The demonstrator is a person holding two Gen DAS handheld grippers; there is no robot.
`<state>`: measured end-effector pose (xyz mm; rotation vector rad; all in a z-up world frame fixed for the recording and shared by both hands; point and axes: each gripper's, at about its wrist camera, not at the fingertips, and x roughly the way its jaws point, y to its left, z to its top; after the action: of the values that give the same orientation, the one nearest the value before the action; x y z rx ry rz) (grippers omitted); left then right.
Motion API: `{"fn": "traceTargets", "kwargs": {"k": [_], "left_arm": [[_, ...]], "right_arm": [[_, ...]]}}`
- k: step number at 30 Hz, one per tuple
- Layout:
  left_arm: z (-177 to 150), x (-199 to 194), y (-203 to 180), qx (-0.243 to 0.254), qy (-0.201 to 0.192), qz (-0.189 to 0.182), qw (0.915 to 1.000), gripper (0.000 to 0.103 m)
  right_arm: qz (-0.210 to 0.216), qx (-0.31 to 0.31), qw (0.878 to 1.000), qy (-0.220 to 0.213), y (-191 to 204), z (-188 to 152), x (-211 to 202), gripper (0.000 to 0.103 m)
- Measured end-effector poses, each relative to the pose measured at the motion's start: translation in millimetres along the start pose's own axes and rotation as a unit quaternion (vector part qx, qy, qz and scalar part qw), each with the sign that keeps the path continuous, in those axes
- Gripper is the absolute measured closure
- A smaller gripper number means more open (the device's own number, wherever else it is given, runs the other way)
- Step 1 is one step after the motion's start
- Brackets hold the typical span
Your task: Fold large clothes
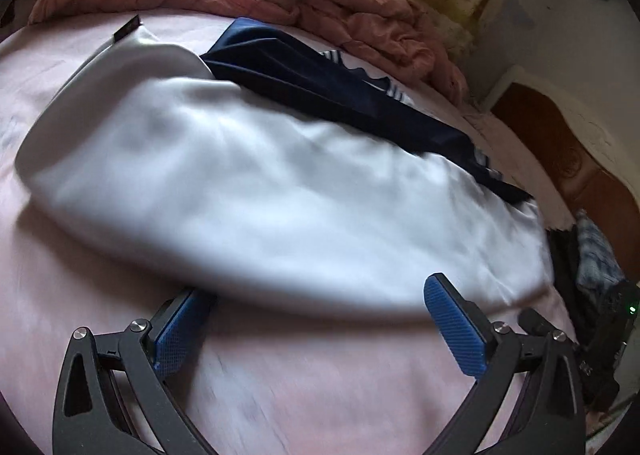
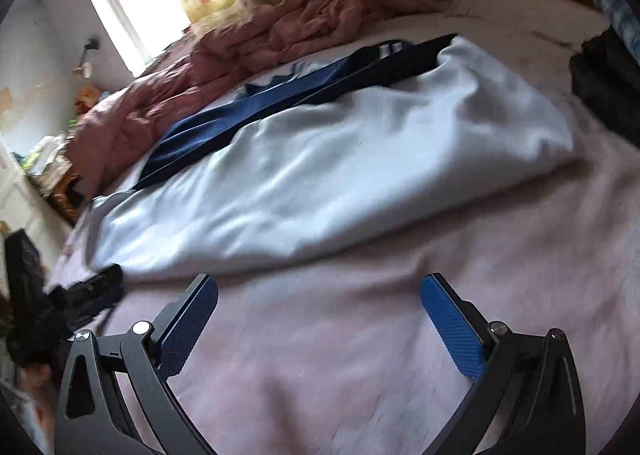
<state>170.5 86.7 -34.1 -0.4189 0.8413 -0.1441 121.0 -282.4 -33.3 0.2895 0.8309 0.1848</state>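
Hovering spread and empty, the left tongs (image 1: 316, 295) and right tongs (image 2: 320, 291) face the white garment (image 1: 248, 191) lying folded on the bed (image 1: 280, 375); beyond, its loose navy part (image 1: 320, 83) could slip and spoil the fold.

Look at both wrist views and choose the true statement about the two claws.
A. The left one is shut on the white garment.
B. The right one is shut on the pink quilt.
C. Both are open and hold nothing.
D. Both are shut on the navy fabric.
C: the left claw and right claw both stand wide open near the white garment, with nothing between their pads.
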Motion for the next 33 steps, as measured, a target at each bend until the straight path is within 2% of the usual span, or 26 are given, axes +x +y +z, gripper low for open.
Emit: {"fn": "traceTargets", "kwargs": {"k": [5,6,9,10,11,12,13,15,16,18,21,24,30,33], "left_arm": [[16.1,19.8,-1.0,0.0,-0.005,0.029,0.9996,0.001],[18.4,20.7,0.4,-0.003,-0.007,0.036,0.9993,0.008],[24.4,18.2,9.8,-0.014,-0.025,0.073,0.9969,0.048],[26.9,17.1,18.8,-0.031,-0.026,0.069,0.9968,0.063],[27.9,15.2,26.7,-0.047,-0.032,0.061,0.9965,0.071],[28.1,11.3,34.5,-0.063,-0.039,0.046,0.9962,0.084],[27.7,8.2,38.1,-0.064,-0.043,0.019,0.9968,0.093],[26.2,0.7,29.9,-0.032,-0.054,0.01,0.998,0.095],[24.5,-8.2,22.7,-0.01,-0.069,0.009,0.9976,0.095],[21.4,-27.6,12.4,0.017,-0.086,0.01,0.9961,0.095],[13.3,-58.9,1.3,0.029,-0.103,0.005,0.9943,0.095],[-4.6,-95.1,-10.3,0.053,-0.112,0.01,0.9922,0.095],[-66.2,-164.6,-12.0,0.06,-0.116,-0.002,0.9914,0.095],[-85.5,-187.4,-6.4,0.036,-0.097,-0.022,0.9944,0.095]], "right_arm": [[-0.023,-0.019,1.0,0.01,4.3,20.3,23.1,0.0],[-0.022,-0.013,1.0,0.01,2.1,24.5,25.8,0.0],[-0.032,0.003,0.999,0.01,-3.3,38.7,36.7,0.0],[-0.039,0.003,0.999,0.01,-3.6,43.6,41.2,0.0],[-0.044,0.004,0.999,0.009,-4.4,47.1,43.6,0.002],[-0.053,0.007,0.999,0.003,-5.3,50.5,44.7,0.014],[-0.067,0.012,0.998,-0.004,-8.3,54.4,45.7,0.045],[-0.063,0.044,0.997,-0.003,-21.8,59.2,47.7,0.076],[-0.052,0.063,0.997,-0.01,-29.5,60.3,44.6,0.088],[-0.043,0.065,0.996,-0.035,-33.2,58.5,32.6,0.094],[-0.061,0.015,0.995,-0.078,-18.2,54.1,-1.7,0.096],[-0.069,-0.026,0.993,-0.09,-3.5,46.2,-34.7,0.096],[-0.063,-0.094,0.988,-0.107,15.7,-9.0,-128.5,0.096],[-0.057,-0.112,0.986,-0.109,23.0,-42.8,-167.9,0.096]]}}
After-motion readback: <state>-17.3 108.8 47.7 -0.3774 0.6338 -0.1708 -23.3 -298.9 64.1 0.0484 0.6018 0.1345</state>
